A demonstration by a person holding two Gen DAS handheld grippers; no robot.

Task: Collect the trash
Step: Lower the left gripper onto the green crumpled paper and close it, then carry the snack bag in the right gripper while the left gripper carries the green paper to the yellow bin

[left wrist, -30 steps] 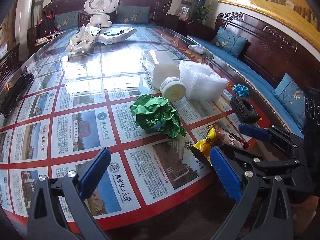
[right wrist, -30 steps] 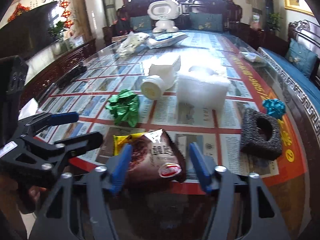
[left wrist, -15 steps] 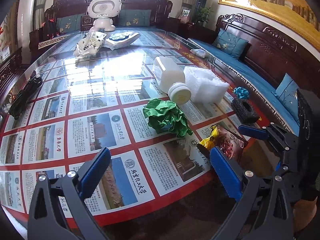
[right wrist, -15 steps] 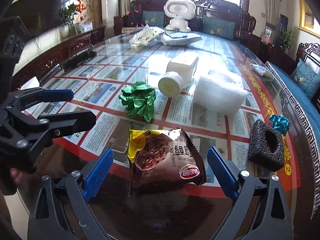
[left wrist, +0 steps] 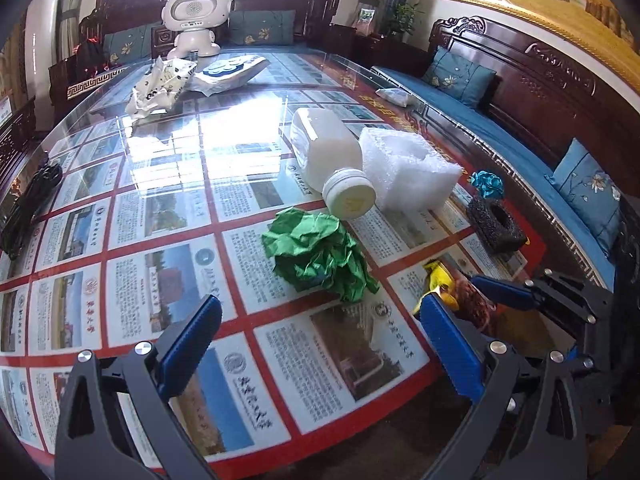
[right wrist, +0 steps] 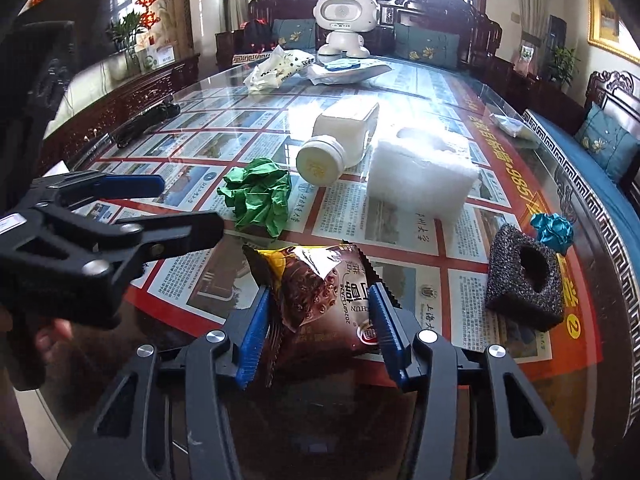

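Note:
A brown snack wrapper [right wrist: 320,296] lies at the near edge of the glass table. My right gripper [right wrist: 320,316] is closed around it, both blue pads touching its sides. The wrapper also shows in the left wrist view [left wrist: 456,292], with the right gripper [left wrist: 508,296] on it. My left gripper [left wrist: 320,344] is open and empty above the table edge, just short of a crumpled green paper ball [left wrist: 320,256]. Behind that lie a white plastic bottle [left wrist: 328,156] on its side and a white foam block [left wrist: 408,168].
A black foam piece [right wrist: 524,276] and a teal foil ball [right wrist: 552,230] sit at the right. White bags [right wrist: 276,68] and a white toy robot [right wrist: 346,24] stand at the far end. A black cable [left wrist: 28,200] lies at the left edge. Sofas surround the table [left wrist: 160,208].
My right gripper has narrowed from wide open to gripping the snack wrapper. My left gripper has stayed open and moved slightly forward toward the green paper.

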